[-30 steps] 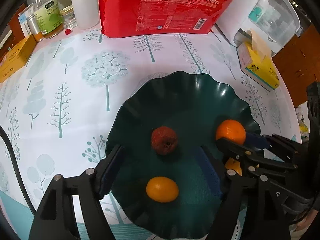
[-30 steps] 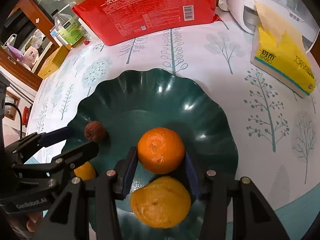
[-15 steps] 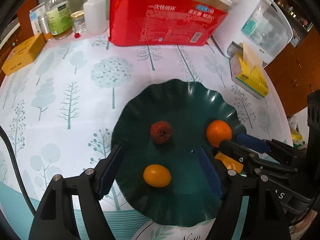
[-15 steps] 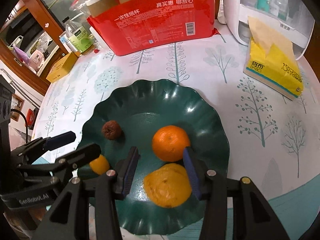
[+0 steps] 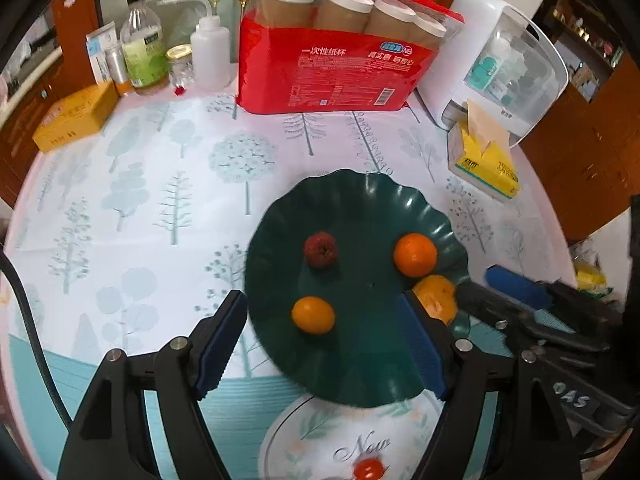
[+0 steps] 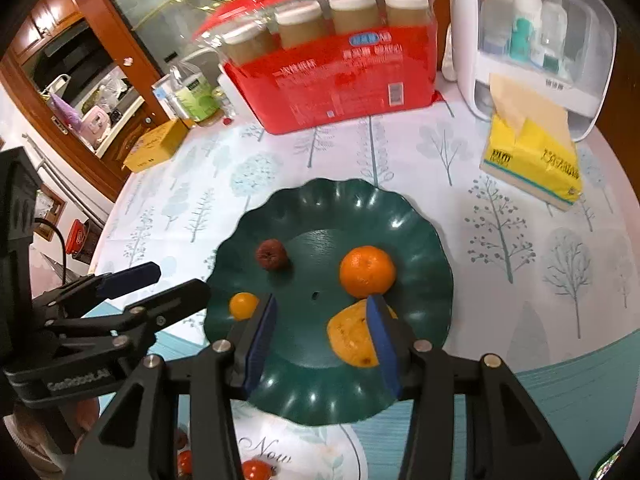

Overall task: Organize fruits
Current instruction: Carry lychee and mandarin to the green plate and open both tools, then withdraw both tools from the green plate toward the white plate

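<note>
fruit sits on a dark green scalloped plate (image 5: 424, 208) near the front of a table covered by a tree-print tablecloth (image 5: 160, 200). four pieces show on it: a dark red wrinkled fruit (image 5: 320, 249) toward the left middle, a round orange tangerine (image 5: 415, 254) to its right, a small orange kumquat (image 5: 313, 314) nearer the cameras, and a yellow-orange misshapen citrus (image 6: 350, 338) at the plate's near right edge, just beside the tangerine.

left gripper (image 5: 320, 344) hovers over the plate's near left part, its blue-padded fingers (image 5: 218, 344) spread wide and holding nothing; the kumquat lies between them in view, not touched. right gripper (image 6: 322, 338) hovers over the near part of the plate, fingers likewise apart and empty, with its right finger in front of the misshapen citrus and the tangerine just beyond the tips.

beyond the plate stands a red pack of disposable paper cups (image 5: 336, 68), with a white appliance with a clear lid (image 5: 500, 64) to its right and a yellow tissue pack (image 5: 484, 160) in front of that. to the left are a white squeeze bottle (image 5: 210, 56), a green-labelled bottle (image 5: 144, 56) and a yellow box (image 5: 74, 116). a white floral plate (image 5: 320, 432) with small red fruits lies at the very front, partly under the green plate's edge.
</note>
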A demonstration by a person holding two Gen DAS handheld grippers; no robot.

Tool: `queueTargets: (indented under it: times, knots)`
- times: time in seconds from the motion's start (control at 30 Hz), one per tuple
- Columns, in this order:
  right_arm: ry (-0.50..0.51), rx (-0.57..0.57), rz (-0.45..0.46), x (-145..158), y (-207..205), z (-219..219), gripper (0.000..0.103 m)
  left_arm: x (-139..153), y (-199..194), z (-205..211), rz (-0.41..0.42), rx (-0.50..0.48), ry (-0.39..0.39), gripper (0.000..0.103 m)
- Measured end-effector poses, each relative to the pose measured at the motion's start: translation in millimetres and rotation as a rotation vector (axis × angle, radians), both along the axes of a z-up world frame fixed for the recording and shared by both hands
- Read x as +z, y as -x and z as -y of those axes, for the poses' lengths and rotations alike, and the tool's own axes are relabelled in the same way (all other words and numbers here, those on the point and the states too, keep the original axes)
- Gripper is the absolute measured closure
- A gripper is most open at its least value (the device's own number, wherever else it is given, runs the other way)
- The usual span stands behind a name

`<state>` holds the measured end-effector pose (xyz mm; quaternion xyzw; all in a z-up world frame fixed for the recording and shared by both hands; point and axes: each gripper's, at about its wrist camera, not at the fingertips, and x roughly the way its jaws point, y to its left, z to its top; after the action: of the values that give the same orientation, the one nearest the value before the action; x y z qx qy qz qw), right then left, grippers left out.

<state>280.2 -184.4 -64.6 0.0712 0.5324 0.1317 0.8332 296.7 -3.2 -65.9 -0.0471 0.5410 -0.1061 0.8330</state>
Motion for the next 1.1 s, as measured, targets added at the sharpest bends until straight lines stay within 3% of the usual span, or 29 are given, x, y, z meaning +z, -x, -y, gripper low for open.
queueTargets:
  times: [0.13,0.7,0.97,1.1]
  knots:
    - [0.003,0.015,0.037,19,15,-2,0.056,15,15,-1,0.022,-0.005,-0.04,0.027]
    - [0.01,0.057,0.16,85,82,-7,0.056,69,87,-14,0.054,0.043,-0.022,0.027]
    - [-0.018,0.107,0.176,93,121,-14,0.056,79,132,-23,0.091,0.06,-0.025,0.027]
    - [-0.017,0.143,0.176,90,141,-20,0.056,82,155,-27,0.125,0.091,-0.071,0.027]
